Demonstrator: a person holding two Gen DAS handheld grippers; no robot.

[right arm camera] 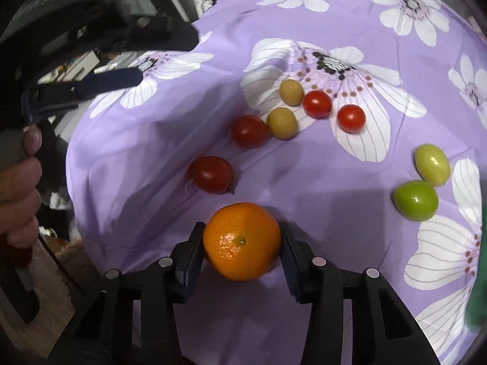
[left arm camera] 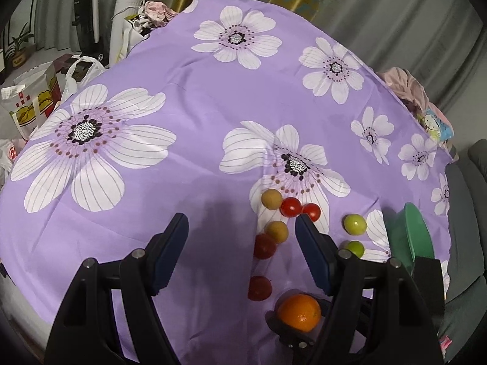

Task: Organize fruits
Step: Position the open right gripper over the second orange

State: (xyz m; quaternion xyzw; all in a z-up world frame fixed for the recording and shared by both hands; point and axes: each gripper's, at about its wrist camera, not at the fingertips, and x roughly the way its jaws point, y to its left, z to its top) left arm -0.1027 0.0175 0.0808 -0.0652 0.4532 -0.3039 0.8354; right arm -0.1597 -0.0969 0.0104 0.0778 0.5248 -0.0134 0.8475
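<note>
Right gripper (right arm camera: pixel 242 243) fingers pinching orange (right arm camera: pixel 242 240); left gripper (left arm camera: pixel 240 249) fingers spread, bare cloth (left arm camera: pixel 188 121) beyond

In the left wrist view, the right finger (left arm camera: pixel 316 252) of the left gripper covers part of one red tomato (left arm camera: pixel 312 211) and the lower edge of a green fruit (left arm camera: pixel 354 248). The orange (left arm camera: pixel 299 311) hides the tips of the right gripper there, so its grip cannot be read from this view. The green bowl (left arm camera: pixel 409 237) is partly behind the gripper frame. In the right wrist view the same bowl is only a blurred green patch, cut by the right edge. The hand (right arm camera: pixel 18 188) on the left gripper's handle is cut by the left edge and is dark. The bags (left arm camera: pixel 33 97) beyond the cloth are too small to read.
</note>
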